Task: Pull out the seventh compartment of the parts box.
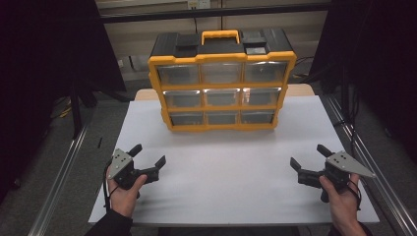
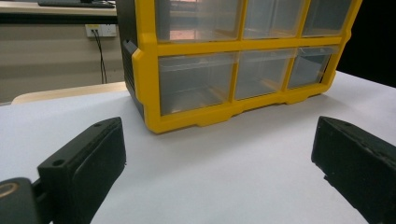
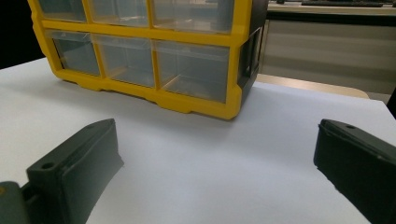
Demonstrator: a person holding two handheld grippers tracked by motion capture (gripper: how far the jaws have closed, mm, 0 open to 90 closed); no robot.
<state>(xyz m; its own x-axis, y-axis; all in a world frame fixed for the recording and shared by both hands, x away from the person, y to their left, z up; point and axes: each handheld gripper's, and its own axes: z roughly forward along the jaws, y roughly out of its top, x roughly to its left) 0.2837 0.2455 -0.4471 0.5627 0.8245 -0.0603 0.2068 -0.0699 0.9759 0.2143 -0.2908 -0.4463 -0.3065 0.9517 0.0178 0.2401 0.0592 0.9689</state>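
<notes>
- Drawer cabinet (image 1: 222, 86) stands upright at the bench's (image 1: 231, 191) far middle.
- Left tongs (image 1: 149, 153) and right tongs (image 1: 309, 156) rest spread, empty, well short of it.
- Risk: pulling a drawer one-handed could slide or tip the unbraced cabinet.

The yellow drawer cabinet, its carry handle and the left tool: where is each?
Yellow drawer cabinet (image 1: 222, 87): high view, middle drawer front.
Carry handle (image 1: 220, 34): high view, top bar.
Left tool (image 1: 147, 156): high view, midway between its open jaws.

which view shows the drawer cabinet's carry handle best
The high view: the yellow carry handle sits in plain sight on top of the drawer cabinet. Both gripper views look low across the table and catch the cabinet's lower drawers, cutting its top off.
</notes>
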